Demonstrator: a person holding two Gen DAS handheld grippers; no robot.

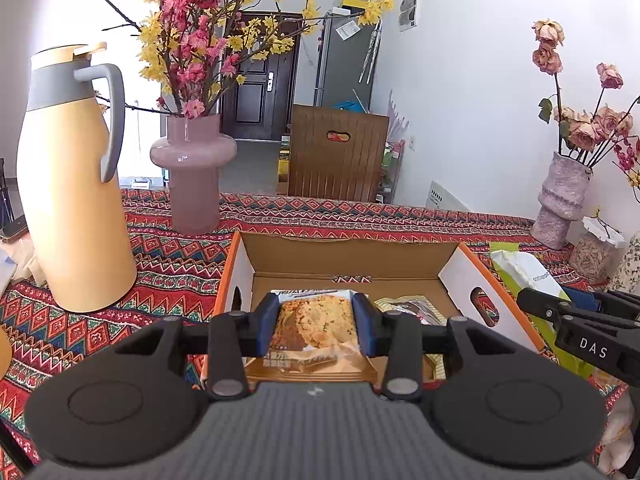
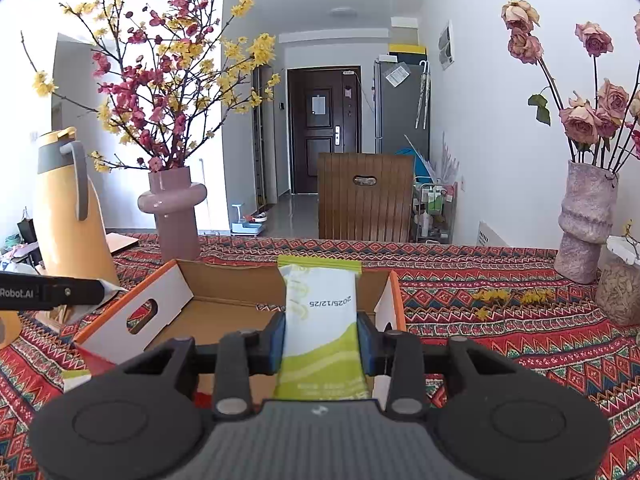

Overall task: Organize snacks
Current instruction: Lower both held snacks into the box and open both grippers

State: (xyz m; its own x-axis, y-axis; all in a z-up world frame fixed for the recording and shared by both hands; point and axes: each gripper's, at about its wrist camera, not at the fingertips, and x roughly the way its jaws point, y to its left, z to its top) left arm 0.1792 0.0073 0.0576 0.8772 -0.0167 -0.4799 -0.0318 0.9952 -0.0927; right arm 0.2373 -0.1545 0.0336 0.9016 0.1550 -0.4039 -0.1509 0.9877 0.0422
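Note:
My left gripper is shut on an orange-brown cookie packet and holds it over the near part of an open cardboard box with orange outer walls. Another wrapped snack lies inside the box, right of the held packet. My right gripper is shut on a white-and-green snack packet and holds it above the right near side of the same box. That packet and the right gripper's arm also show in the left wrist view, beyond the box's right wall.
A yellow thermos jug and a pink vase of blossom branches stand left and behind the box. A mottled vase of dried roses and a jar stand at the right. A wooden chair is behind the patterned tablecloth.

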